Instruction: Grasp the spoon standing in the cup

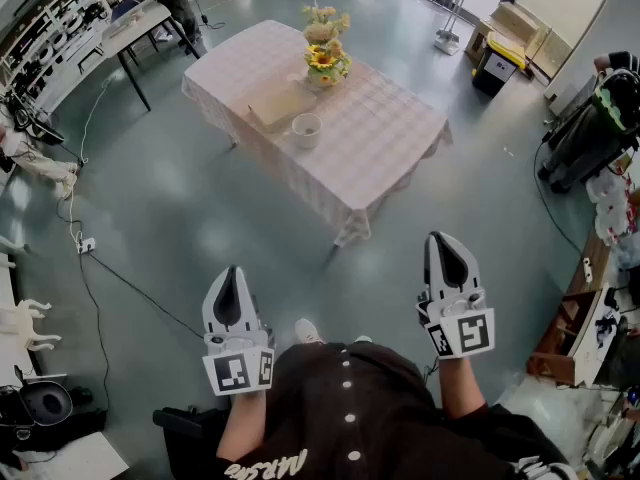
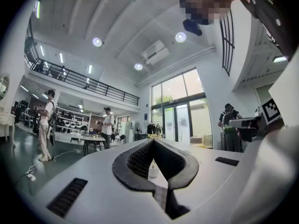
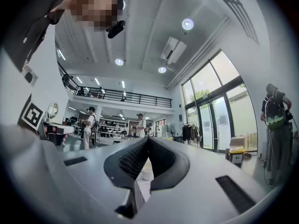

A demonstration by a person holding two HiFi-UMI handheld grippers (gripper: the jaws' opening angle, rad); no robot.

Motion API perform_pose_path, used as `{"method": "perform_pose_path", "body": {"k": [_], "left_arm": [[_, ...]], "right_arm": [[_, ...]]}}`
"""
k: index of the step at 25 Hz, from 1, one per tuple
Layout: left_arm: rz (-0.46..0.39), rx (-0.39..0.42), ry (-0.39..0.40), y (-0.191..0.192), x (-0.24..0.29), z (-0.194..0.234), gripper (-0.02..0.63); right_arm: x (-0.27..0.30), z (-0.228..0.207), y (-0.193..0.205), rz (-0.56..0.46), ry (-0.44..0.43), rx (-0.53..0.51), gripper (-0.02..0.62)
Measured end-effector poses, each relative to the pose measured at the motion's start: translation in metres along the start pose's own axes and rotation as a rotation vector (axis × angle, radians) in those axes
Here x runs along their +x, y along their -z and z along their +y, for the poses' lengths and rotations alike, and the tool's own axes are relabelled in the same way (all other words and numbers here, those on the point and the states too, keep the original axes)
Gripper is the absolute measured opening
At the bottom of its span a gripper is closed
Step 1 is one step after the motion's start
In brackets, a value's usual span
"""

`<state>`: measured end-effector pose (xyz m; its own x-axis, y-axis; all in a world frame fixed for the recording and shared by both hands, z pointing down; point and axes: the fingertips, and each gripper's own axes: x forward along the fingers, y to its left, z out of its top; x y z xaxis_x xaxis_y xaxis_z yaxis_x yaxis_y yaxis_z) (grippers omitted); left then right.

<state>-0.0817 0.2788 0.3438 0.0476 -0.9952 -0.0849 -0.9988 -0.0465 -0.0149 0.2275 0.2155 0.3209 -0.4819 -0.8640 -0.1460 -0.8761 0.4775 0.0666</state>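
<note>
A white cup (image 1: 306,128) stands on a table with a pale checked cloth (image 1: 380,138), well ahead of me across the grey floor. It is too small for me to make out a spoon in it. My left gripper (image 1: 233,271) and right gripper (image 1: 441,236) are held low in front of my body, far from the table, both pointing toward it. In the left gripper view the left gripper (image 2: 153,141) has its tips together, and the cup (image 2: 153,171) shows through the gap behind them. The right gripper (image 3: 148,139) is likewise shut and empty, framing the cup (image 3: 147,175).
On the table a vase of flowers (image 1: 325,56) and a flat wooden board (image 1: 278,105) stand beside the cup. A cable and power strip (image 1: 86,245) lie on the floor at the left. Boxes (image 1: 505,33) stand at the far right, a dark-legged table (image 1: 130,23) far left. People stand around the hall.
</note>
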Motion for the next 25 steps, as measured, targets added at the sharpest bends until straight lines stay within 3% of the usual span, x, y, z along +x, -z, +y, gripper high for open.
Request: {"method": "perform_pose_path", "body": {"k": [14, 25], "left_arm": [[0.003, -0.002, 0.008, 0.001, 0.01, 0.001, 0.017], [0.01, -0.002, 0.012, 0.003, 0.015, 0.004, 0.017]], "right_arm": [[0.009, -0.004, 0.001, -0.022, 0.005, 0.067, -0.003], [0.017, 0.002, 0.003, -0.005, -0.013, 0.031, 0.025]]}}
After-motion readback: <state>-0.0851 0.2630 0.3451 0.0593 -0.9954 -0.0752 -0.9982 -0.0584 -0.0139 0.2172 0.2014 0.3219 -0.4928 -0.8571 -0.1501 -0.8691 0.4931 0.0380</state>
